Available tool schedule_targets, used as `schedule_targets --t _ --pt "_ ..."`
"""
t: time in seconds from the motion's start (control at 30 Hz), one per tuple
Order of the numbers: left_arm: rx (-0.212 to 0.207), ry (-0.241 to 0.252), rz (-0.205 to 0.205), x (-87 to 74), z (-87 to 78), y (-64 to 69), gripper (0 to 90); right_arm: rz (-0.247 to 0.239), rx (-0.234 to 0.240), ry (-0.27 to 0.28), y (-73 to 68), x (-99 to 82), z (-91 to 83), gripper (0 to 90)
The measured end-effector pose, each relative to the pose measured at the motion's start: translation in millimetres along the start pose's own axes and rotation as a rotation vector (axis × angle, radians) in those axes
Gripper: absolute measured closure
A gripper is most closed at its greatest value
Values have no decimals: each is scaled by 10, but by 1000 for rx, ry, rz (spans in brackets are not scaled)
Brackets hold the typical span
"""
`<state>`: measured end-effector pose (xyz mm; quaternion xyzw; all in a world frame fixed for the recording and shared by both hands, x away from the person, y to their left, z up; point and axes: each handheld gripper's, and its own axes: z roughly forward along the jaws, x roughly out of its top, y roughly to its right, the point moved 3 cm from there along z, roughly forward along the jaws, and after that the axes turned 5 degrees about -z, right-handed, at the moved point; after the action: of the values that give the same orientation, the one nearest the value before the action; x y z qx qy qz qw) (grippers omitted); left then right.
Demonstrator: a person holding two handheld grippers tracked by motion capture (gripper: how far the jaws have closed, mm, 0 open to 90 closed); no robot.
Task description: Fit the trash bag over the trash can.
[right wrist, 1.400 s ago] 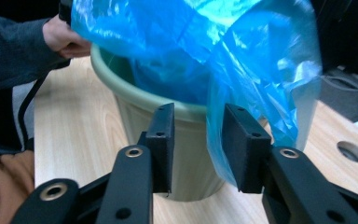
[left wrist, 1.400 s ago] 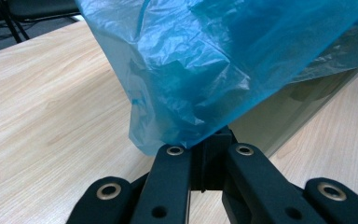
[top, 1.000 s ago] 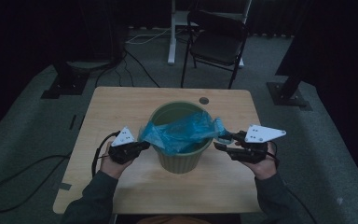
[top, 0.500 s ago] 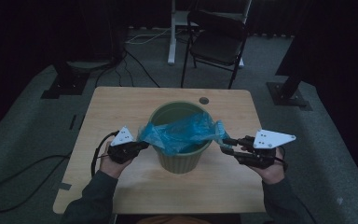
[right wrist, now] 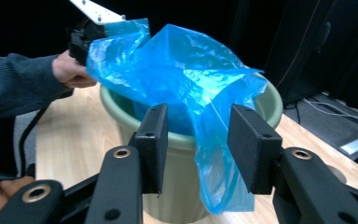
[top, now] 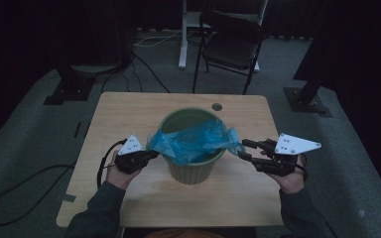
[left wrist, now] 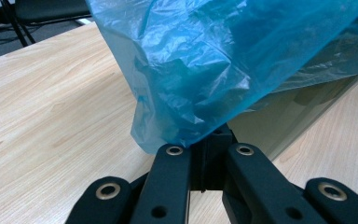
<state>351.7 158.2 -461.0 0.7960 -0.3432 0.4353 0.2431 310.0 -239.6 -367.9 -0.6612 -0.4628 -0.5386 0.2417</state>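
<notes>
Blue plastic, thin and crinkled: a bin bag (top: 194,142) lies draped across the mouth of a green bin (top: 191,168) that stands near the middle of a pale wooden table (top: 129,111). The person sits at the near edge with a tool in each hand. The left gripper (top: 151,154) has its jaws pinched together on the bag's left edge, just outside the bin's rim; in the left gripper view the film (left wrist: 205,70) bunches right where the jaws meet. The right gripper (top: 243,150) sits at the bag's right corner with its jaws spread apart, and in the right gripper view a flap of bag (right wrist: 214,154) hangs down between them over the bin's side (right wrist: 177,186) (whether either pad touches it, I cannot tell). Beyond the table stands a dark folding chair (top: 230,44), with cables (top: 149,42) trailing over the grey floor.
</notes>
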Motion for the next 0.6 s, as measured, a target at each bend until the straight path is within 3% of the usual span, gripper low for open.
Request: schedule_targets --t 0.3,0.5,0.6 --pt "3 3 1 -4 -13 -8 899 -9 -59 -6 70 86 109 545" --pt "2 -1 3 -4 -6 -7 899 -15 -34 -20 78 100 193 549" --pt "3 0 3 -4 -7 -5 899 -11 -30 -29 95 96 244 595"
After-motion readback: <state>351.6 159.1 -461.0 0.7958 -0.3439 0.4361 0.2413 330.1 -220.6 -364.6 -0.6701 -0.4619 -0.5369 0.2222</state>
